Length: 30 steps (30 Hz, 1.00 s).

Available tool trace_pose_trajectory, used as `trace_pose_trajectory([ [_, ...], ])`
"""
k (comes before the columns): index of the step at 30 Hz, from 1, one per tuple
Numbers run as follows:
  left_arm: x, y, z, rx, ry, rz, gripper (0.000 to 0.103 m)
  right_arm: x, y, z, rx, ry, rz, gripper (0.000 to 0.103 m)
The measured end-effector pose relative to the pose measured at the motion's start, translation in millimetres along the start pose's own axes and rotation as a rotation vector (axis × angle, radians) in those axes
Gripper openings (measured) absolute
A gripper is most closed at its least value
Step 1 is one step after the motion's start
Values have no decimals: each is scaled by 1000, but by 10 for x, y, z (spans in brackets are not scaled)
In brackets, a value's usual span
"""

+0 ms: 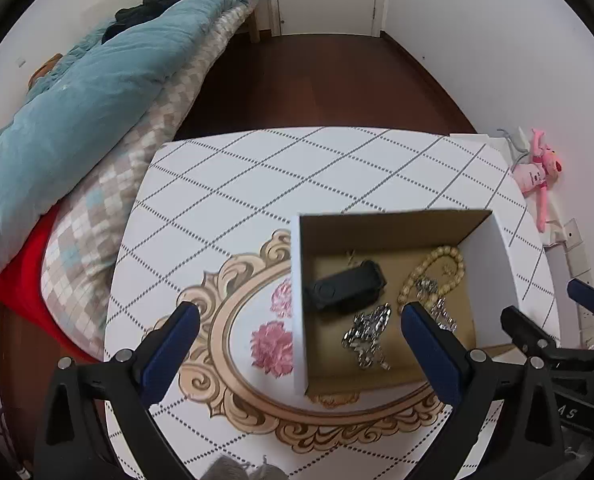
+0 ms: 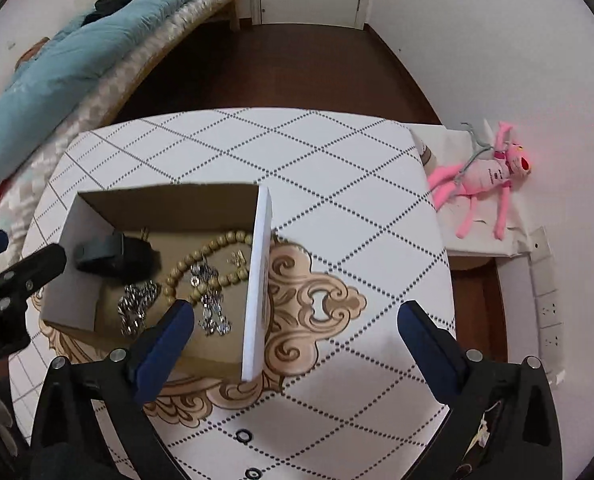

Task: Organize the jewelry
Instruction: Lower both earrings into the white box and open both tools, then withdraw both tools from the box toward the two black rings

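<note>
An open cardboard box [image 1: 297, 300] with white outer walls stands on the table; it also shows in the right wrist view [image 2: 257, 280]. Inside lie a black watch-like band [image 1: 345, 288] [image 2: 117, 258], a beige bead bracelet [image 1: 433, 276] [image 2: 213, 260], a silver chain [image 1: 367, 336] [image 2: 135, 310] and silver dangling earrings [image 1: 437, 304] [image 2: 211, 300]. My left gripper [image 1: 301, 316] is open and empty, above the box's left wall. My right gripper [image 2: 297, 316] is open and empty, above the box's right wall.
The table [image 1: 257, 184] has a white diamond-pattern cloth with a gold floral medallion. A bed with a teal quilt [image 1: 77, 100] lies to the left. A pink plush toy [image 2: 485, 176] lies on a white ledge at the right. Two small black rings [image 2: 244, 436] lie near the table's front edge.
</note>
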<state>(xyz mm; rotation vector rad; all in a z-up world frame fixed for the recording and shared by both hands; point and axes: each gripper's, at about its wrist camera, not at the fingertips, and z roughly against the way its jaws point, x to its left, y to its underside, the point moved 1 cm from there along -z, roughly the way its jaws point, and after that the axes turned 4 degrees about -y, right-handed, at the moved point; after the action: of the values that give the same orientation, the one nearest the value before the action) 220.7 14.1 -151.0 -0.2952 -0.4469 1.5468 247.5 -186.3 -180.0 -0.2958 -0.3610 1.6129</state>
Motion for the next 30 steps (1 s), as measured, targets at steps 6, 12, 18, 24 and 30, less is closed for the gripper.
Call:
trace_pose_trajectory([
  [6, 68, 152, 160, -25, -5, 24, 103, 23, 109, 122, -20, -10, -8, 103],
  [12, 151, 316, 498, -99, -27, 60, 103, 88, 282, 462, -82, -12, 1, 103],
  [18, 164, 487, 865, -157, -17, 64, 103, 109, 469, 848, -153, -2, -12, 103],
  [24, 164, 624, 1220, -212, 0, 62, 103, 90, 630, 1308, -233, -6, -27, 103],
  [30, 161, 724, 1571, -265, 22, 61, 103, 108, 744, 1742, -314, 0, -25, 103],
])
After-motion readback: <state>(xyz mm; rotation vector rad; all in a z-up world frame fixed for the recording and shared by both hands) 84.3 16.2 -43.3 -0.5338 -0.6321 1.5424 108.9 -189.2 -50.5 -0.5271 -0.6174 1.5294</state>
